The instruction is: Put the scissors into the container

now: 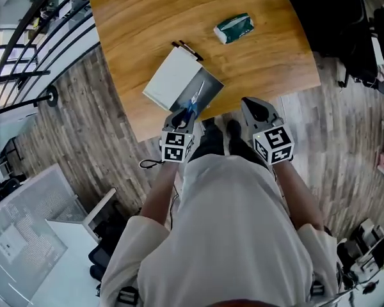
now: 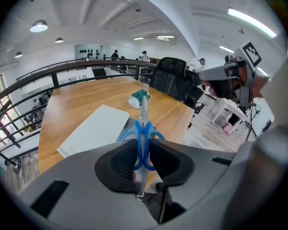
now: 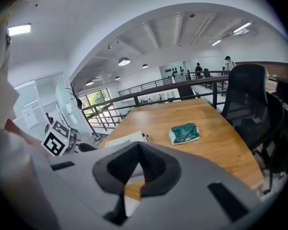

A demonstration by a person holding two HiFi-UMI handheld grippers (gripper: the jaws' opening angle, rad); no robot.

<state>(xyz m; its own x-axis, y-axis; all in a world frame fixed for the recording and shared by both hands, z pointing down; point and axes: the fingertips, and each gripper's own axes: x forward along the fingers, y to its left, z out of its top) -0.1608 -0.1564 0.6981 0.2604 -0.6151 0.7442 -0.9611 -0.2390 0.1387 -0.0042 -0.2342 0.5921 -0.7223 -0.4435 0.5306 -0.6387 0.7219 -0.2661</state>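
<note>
The blue-handled scissors [image 1: 194, 101] hang at the near edge of the wooden table [image 1: 141, 18], with my left gripper [image 1: 179, 118] shut on their handles. Their blades point away over the grey open part of the container [image 1: 209, 89], beside its white lid [image 1: 172, 78]. In the left gripper view the blue handles of the scissors [image 2: 143, 139] sit pinched between the jaws of the left gripper [image 2: 143, 150], blades toward the white lid [image 2: 97, 129]. My right gripper [image 1: 258, 111] is shut and holds nothing, just off the table's near edge; the right gripper [image 3: 137, 162] shows its jaws closed together.
A green packet [image 1: 233, 29] lies on the far part of the table, and two black pens [image 1: 187, 48] rest at the container's far end. A metal railing [image 1: 32, 37] runs along the left. Black office chairs [image 1: 345, 24] stand at the right.
</note>
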